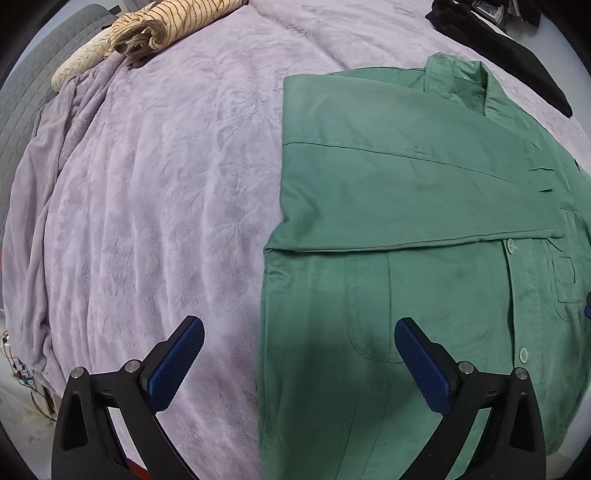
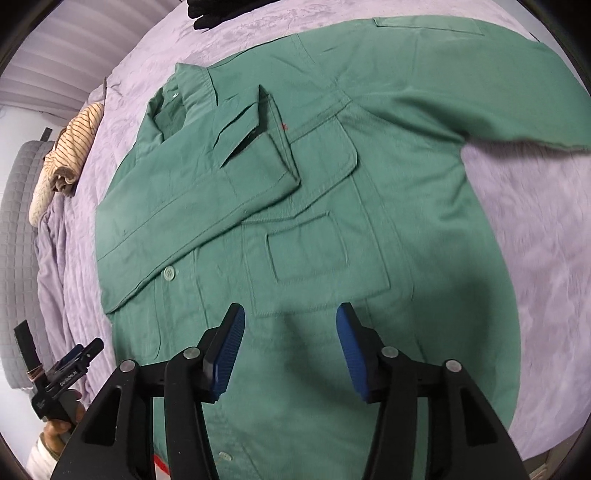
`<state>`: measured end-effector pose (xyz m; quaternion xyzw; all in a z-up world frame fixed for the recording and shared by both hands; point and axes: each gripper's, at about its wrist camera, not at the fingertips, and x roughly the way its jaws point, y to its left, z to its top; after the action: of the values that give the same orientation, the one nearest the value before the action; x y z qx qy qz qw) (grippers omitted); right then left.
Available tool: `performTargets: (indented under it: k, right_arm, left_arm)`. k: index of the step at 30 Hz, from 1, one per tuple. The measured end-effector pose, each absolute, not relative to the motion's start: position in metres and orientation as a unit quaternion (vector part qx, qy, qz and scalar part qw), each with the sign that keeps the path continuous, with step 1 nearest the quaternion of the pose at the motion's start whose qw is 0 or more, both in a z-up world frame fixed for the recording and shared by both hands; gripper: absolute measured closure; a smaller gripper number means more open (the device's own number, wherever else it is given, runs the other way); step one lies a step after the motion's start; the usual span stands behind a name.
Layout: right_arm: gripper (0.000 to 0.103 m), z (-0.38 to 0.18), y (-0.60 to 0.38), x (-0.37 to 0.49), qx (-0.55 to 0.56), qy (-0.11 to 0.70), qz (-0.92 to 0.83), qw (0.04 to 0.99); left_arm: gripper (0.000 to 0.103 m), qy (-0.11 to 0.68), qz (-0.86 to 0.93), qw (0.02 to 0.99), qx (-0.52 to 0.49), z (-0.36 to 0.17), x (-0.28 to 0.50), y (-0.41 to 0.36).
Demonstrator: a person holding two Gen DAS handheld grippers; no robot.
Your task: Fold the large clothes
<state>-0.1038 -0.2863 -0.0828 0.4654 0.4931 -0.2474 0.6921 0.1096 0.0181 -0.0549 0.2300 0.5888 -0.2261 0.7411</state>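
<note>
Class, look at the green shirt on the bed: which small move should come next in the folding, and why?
Probably the right gripper should reach for the spread sleeve. The other sleeve is already folded across the shirt, this one still lies out over the blanket, and both grippers are open and empty.

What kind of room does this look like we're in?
Most likely a bedroom. The green shirt is spread on a lilac plush blanket that covers what looks like a bed, with a grey quilted headboard at one end and a striped garment bundled near it.
</note>
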Motion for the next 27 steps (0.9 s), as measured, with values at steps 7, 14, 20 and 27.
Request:
performTargets:
  k: [7,14,20,27]
  right_arm:
    - [0.038,-0.069,-0.274,-0.111,0.478,0.486,-0.238,0.692]
    - [0.024,-0.053,-0.278,-0.117,0.481,0.468,-0.227,0.706]
    - [0.022,-0.049,-0.292,-0.126,0.493,0.454,-0.219,0.71]
    - [0.017,-0.054,-0.308,-0.142,0.508,0.442,-0.209,0.709]
  left_arm:
    - [0.0,0.585,-0.256,0.734,0.23,-0.032,0.081,-0.004]
    - [0.0,0.58,-0.284,0.722,0.249,-0.019,0.056,-0.035]
    - [0.0,0.574,-0.299,0.716,0.263,-0.013,0.037,-0.063]
    - [0.0,0.572,-0.313,0.705,0.278,-0.013,0.014,-0.094]
